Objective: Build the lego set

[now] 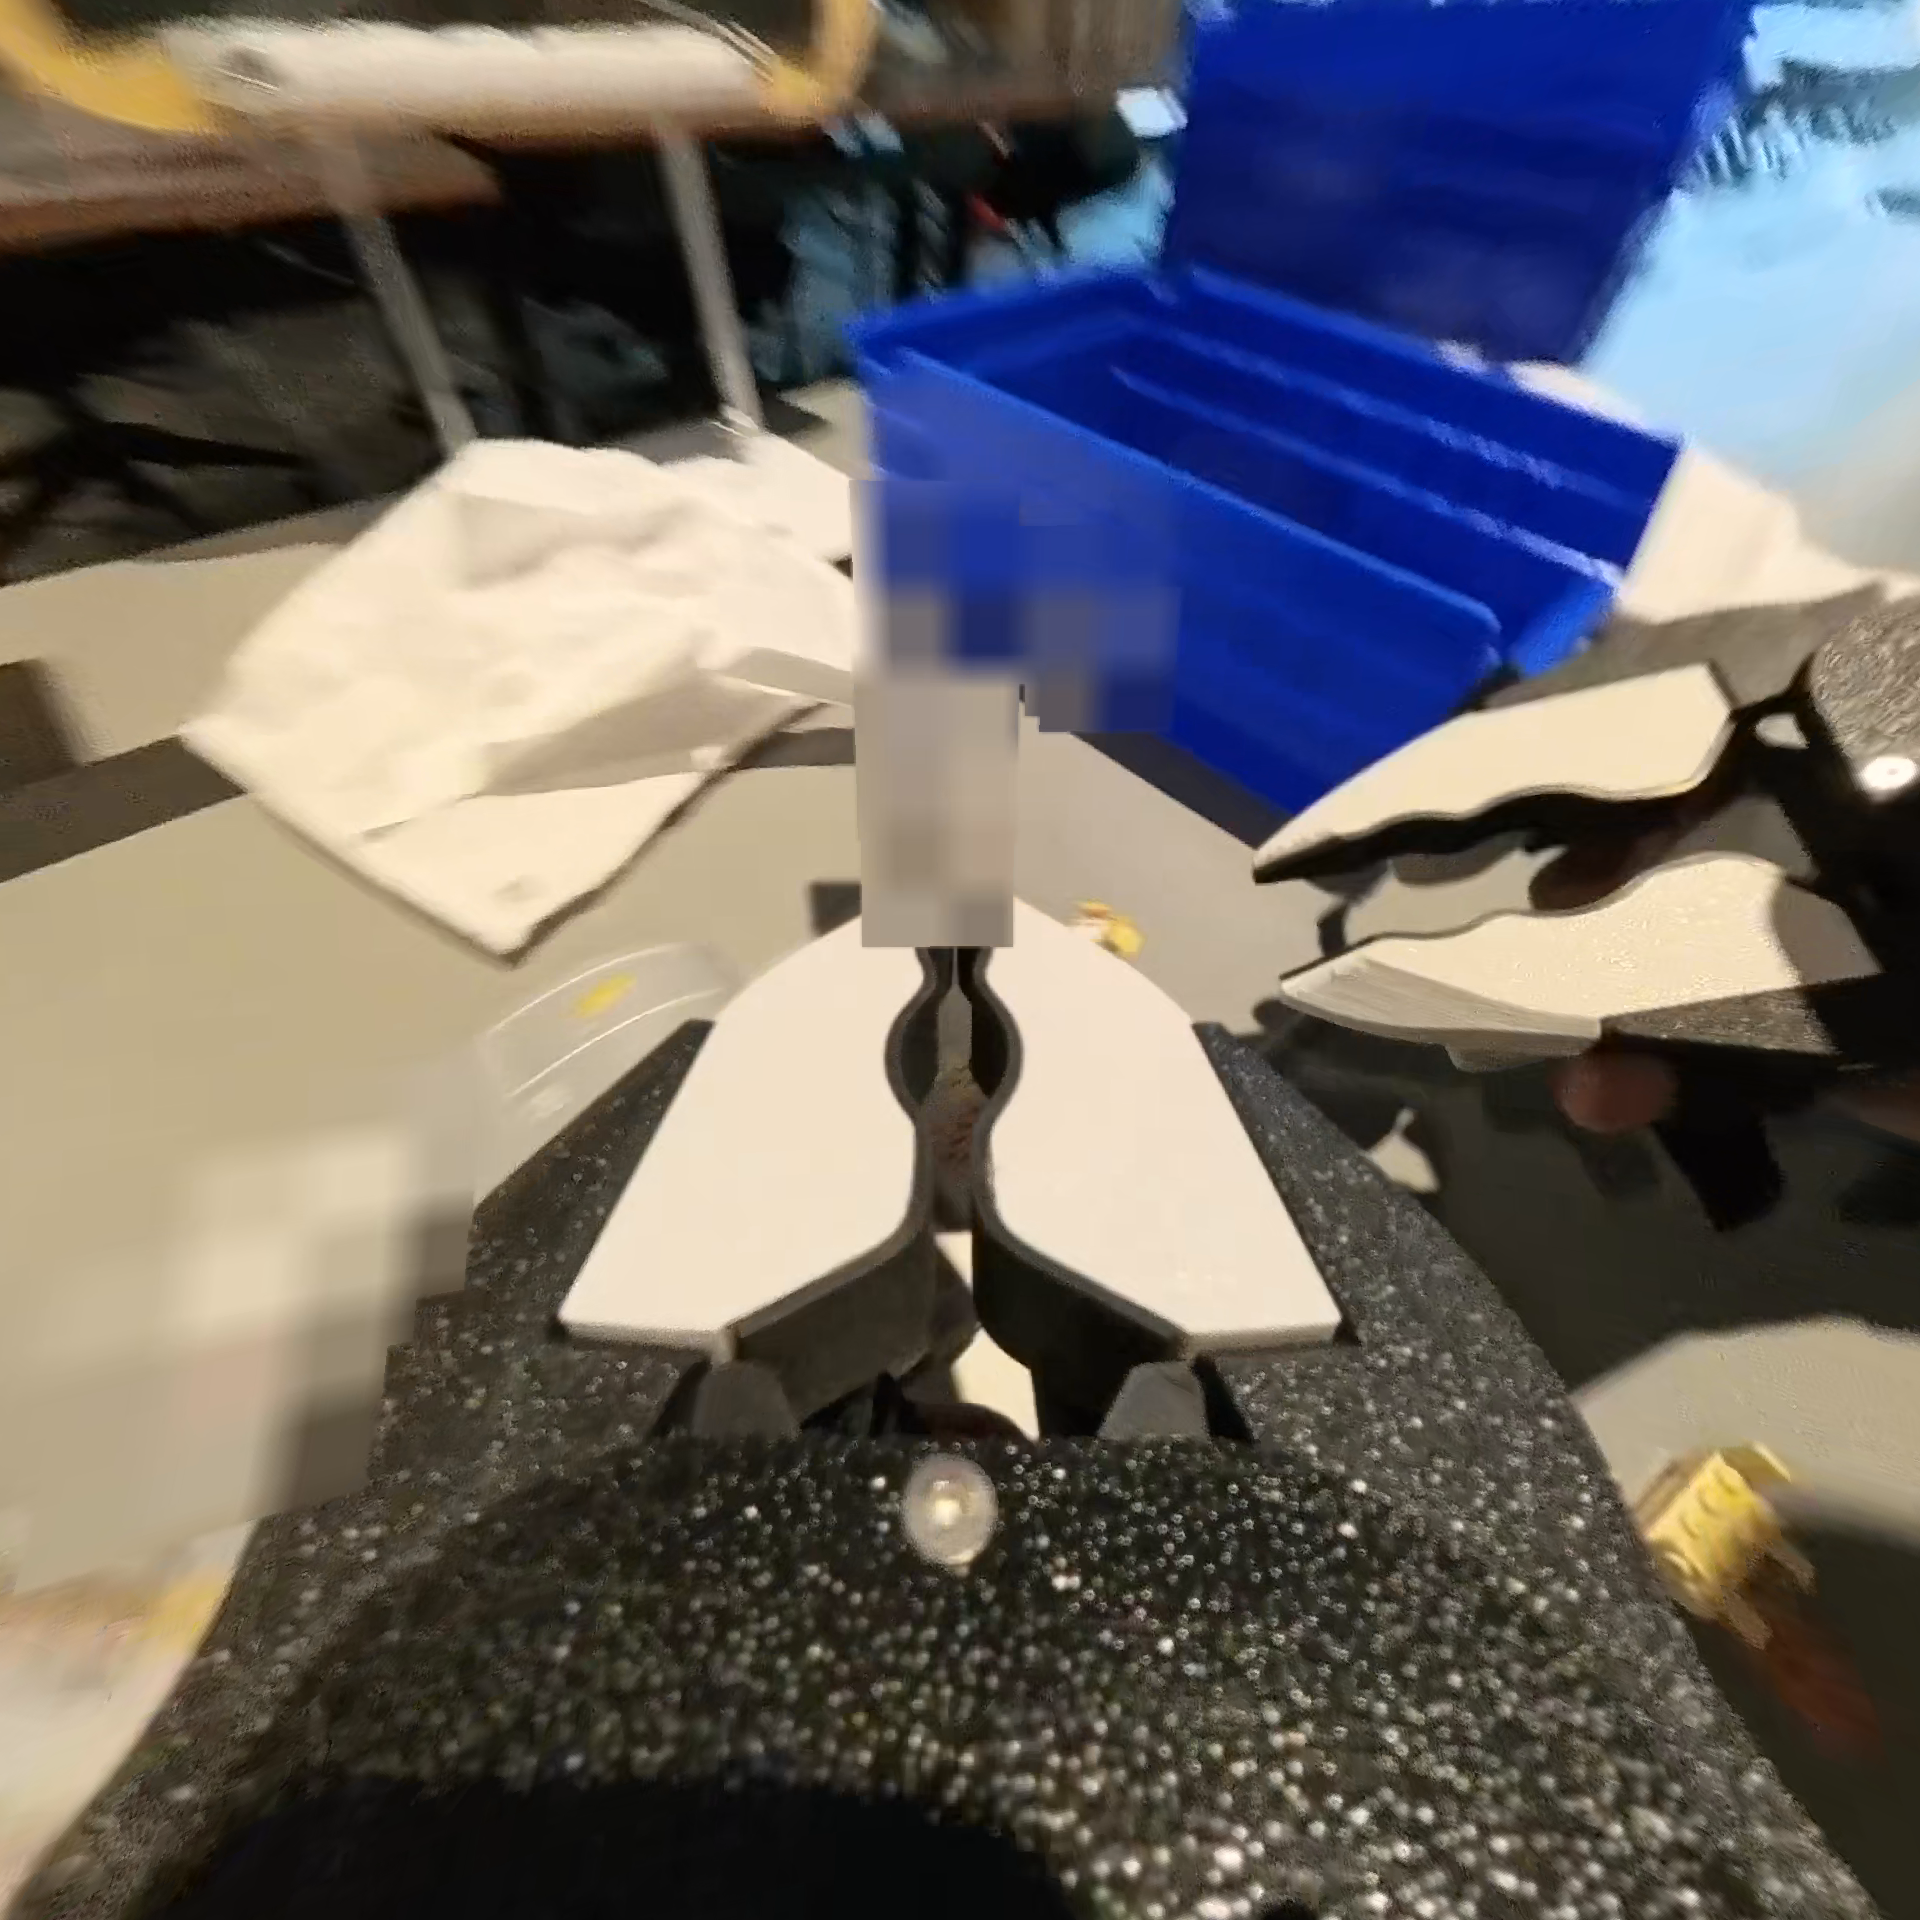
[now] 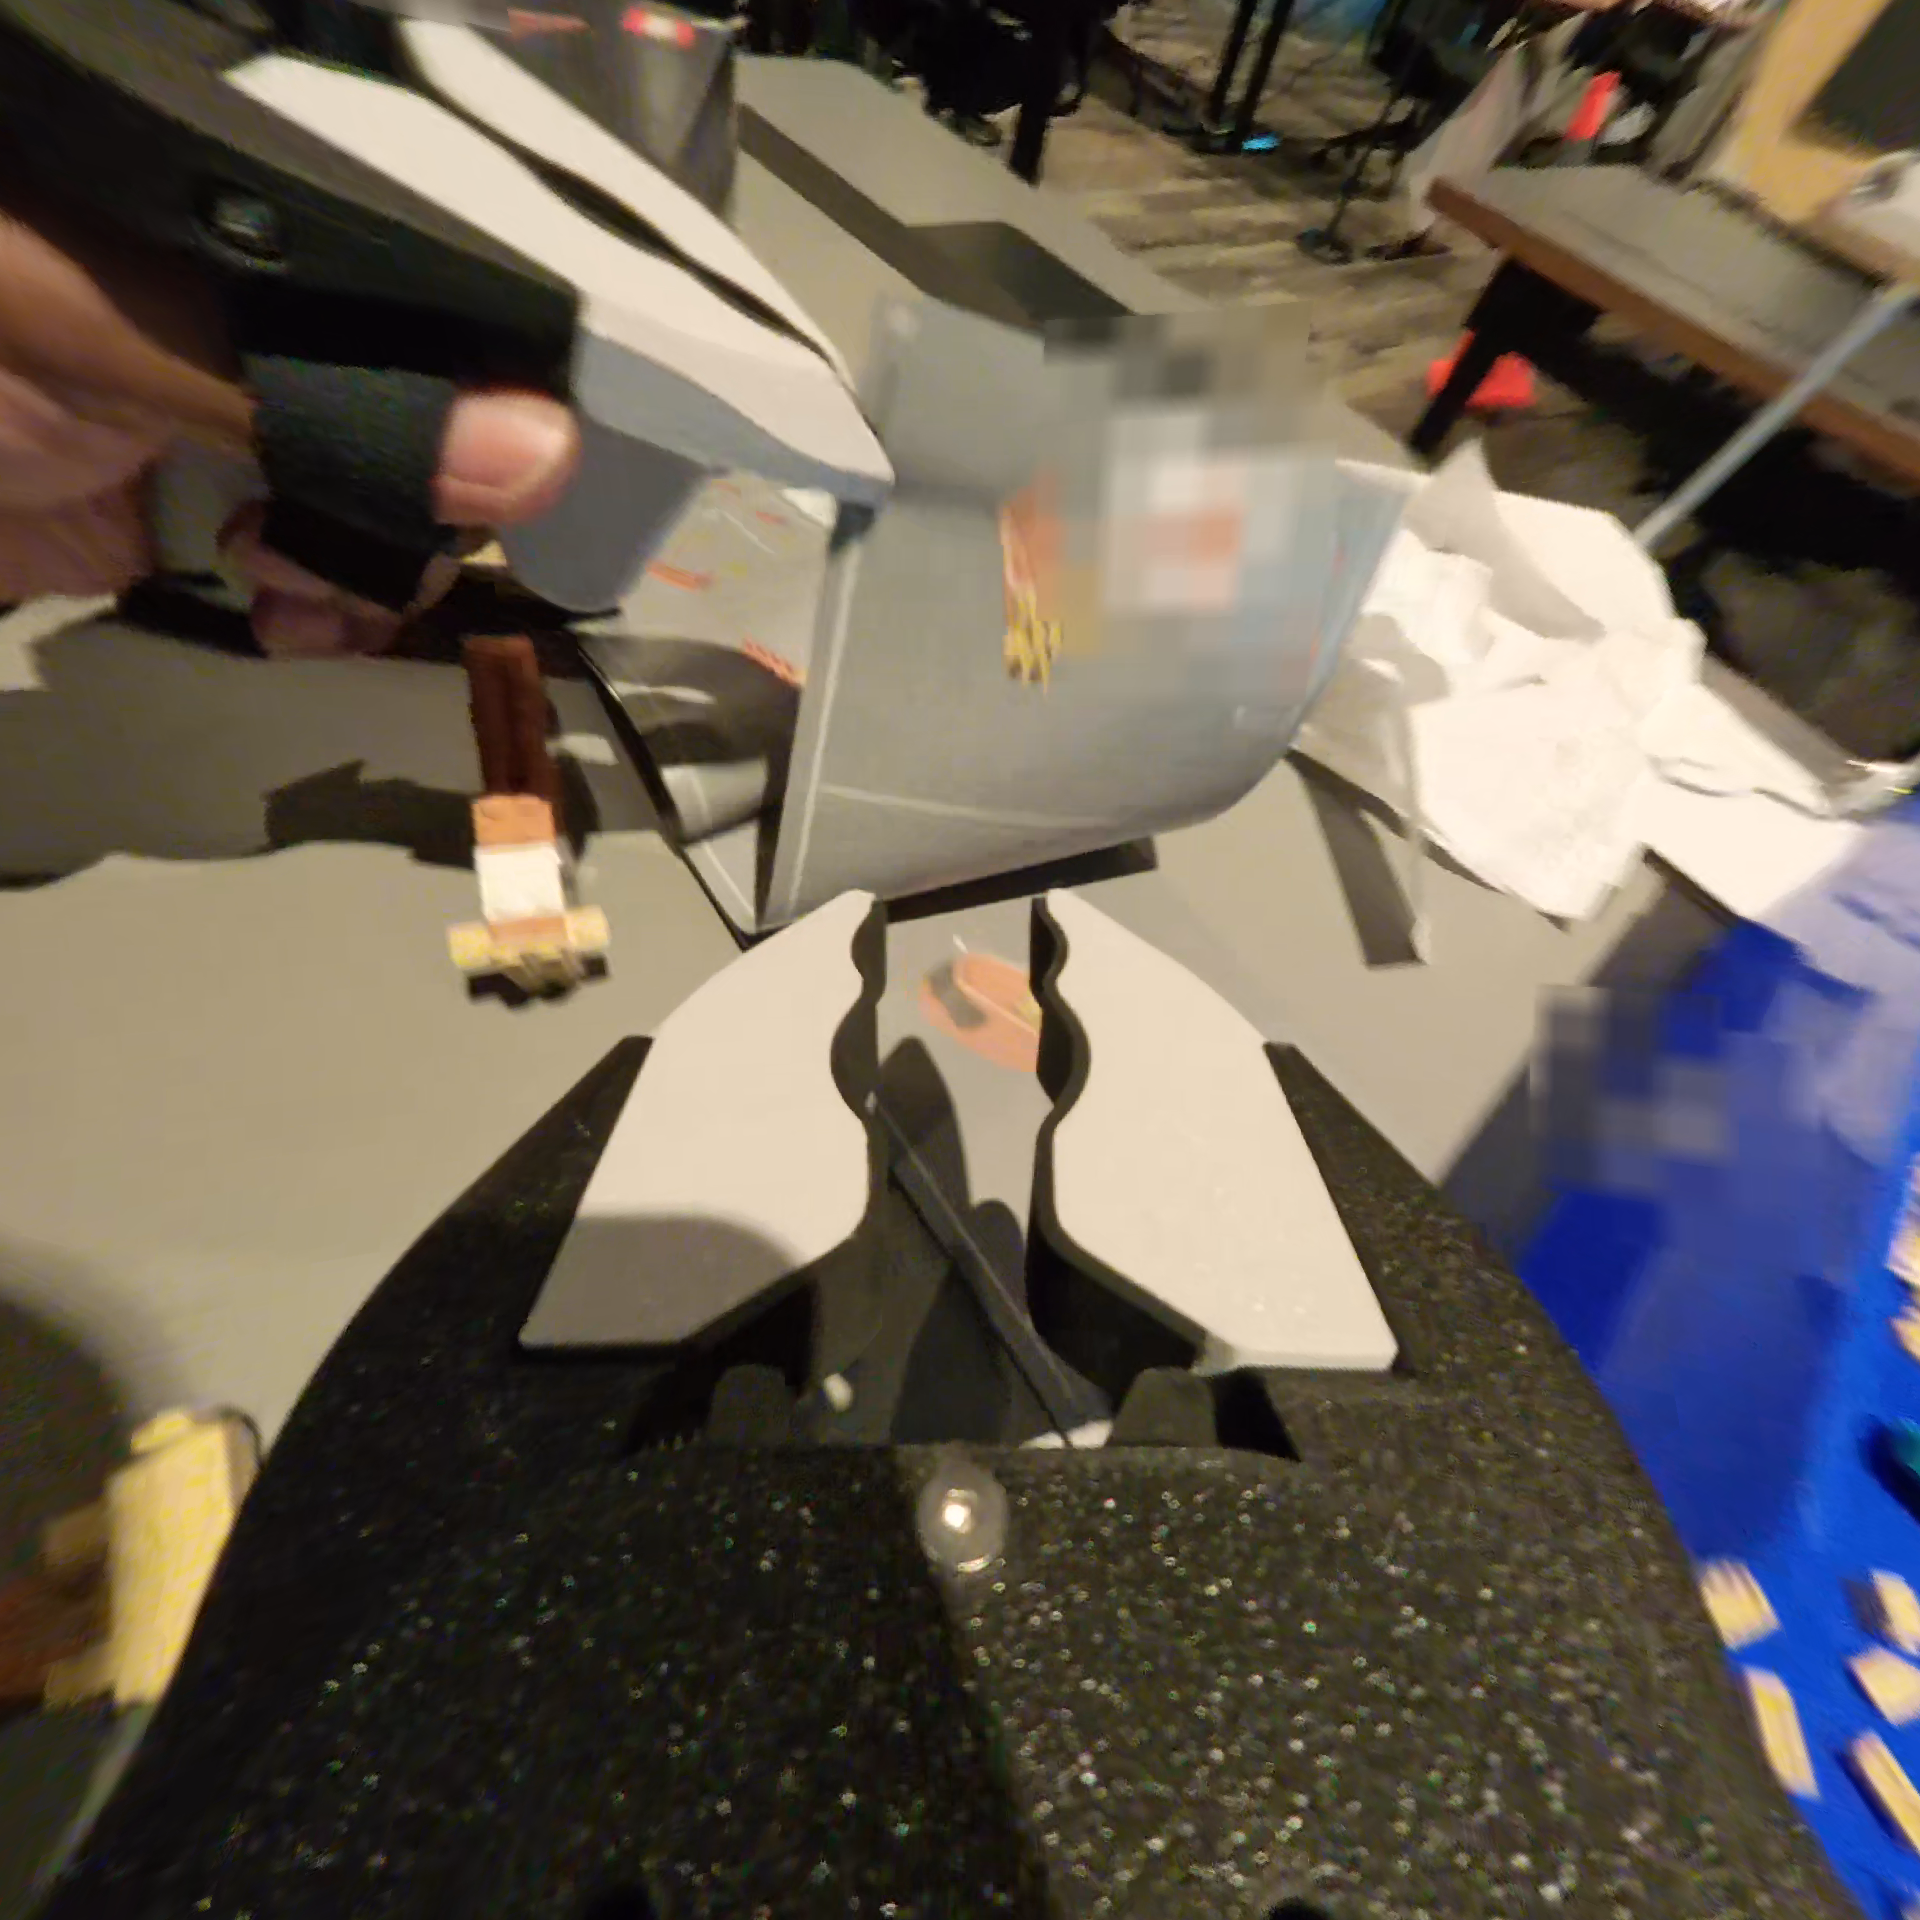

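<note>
My left gripper [image 1: 951, 961] is shut, and in the right wrist view [image 2: 860, 416] it pinches the left edge of a grey instruction booklet page [image 2: 1039, 727], which curls up off the table. My right gripper [image 2: 956, 925] is open and empty, its tips just below the lifted page. It also shows in the left wrist view [image 1: 1276, 925] at the right, with its jaws apart. A small brown, white and tan lego build [image 2: 520, 852] lies on the grey table [image 2: 260, 1091] to the left. Motion blur softens both views.
A blue bin [image 1: 1247, 520] stands behind the grippers; in the right wrist view [image 2: 1714, 1351] it holds several tan pieces. A crumpled white paper bag [image 1: 499, 644] lies at the left. Tan lego chunks [image 1: 1714, 1538] [image 2: 156, 1538] lie near. A gloved hand [image 2: 416, 457] holds the left gripper. There is about 8 cm between the tips of the two grippers.
</note>
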Action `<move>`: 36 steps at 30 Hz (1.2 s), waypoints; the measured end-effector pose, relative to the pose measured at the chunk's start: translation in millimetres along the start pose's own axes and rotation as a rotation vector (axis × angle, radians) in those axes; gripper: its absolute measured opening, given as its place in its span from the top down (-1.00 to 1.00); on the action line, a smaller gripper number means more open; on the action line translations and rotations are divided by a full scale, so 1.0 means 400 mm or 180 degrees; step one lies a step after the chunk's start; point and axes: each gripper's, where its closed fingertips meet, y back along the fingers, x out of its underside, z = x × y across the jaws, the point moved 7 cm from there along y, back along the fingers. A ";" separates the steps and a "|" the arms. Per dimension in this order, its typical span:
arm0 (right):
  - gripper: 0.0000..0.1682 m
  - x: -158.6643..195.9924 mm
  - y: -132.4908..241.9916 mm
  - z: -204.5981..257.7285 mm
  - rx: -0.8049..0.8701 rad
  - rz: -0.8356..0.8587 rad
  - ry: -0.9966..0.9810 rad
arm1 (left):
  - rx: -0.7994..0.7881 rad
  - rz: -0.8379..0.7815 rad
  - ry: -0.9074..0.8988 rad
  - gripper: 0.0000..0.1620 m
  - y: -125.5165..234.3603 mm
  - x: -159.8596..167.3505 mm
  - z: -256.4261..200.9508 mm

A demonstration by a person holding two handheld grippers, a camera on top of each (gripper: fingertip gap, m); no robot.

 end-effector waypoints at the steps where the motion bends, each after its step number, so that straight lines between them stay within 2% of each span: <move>1: 0.67 -0.009 -0.014 0.001 -0.0056 0.0034 -0.0019 | -0.0077 -0.0102 0.0095 1.00 0.021 0.003 0.014; 7: 0.60 -0.072 -0.119 -0.001 -0.0341 0.0141 -0.0017 | -0.0407 -0.0432 0.0449 1.00 0.108 0.050 0.064; 11: 0.56 -0.112 -0.194 0.011 -0.0640 0.0167 0.0042 | -0.0525 -0.0457 0.0523 0.99 0.138 0.085 0.081; 16: 0.55 -0.115 -0.268 0.031 -0.0820 0.0407 0.0092 | -0.0568 -0.0345 0.0565 0.96 0.151 0.120 0.100; 24: 0.55 -0.104 -0.311 0.056 -0.0788 0.0647 0.0257 | -0.0566 -0.0065 0.0460 0.66 0.177 0.149 0.114; 29: 0.55 -0.104 -0.318 0.065 -0.0767 0.0700 0.0314 | -0.0797 0.0331 -0.0115 0.62 0.228 0.173 0.087; 34: 0.55 -0.100 -0.325 0.073 -0.0787 0.0754 0.0336 | -0.1473 0.1227 -0.1151 0.63 0.280 0.235 0.075; 36: 0.55 -0.100 -0.327 0.075 -0.0784 0.0766 0.0344 | -0.1573 0.1527 -0.1350 0.64 0.290 0.260 0.076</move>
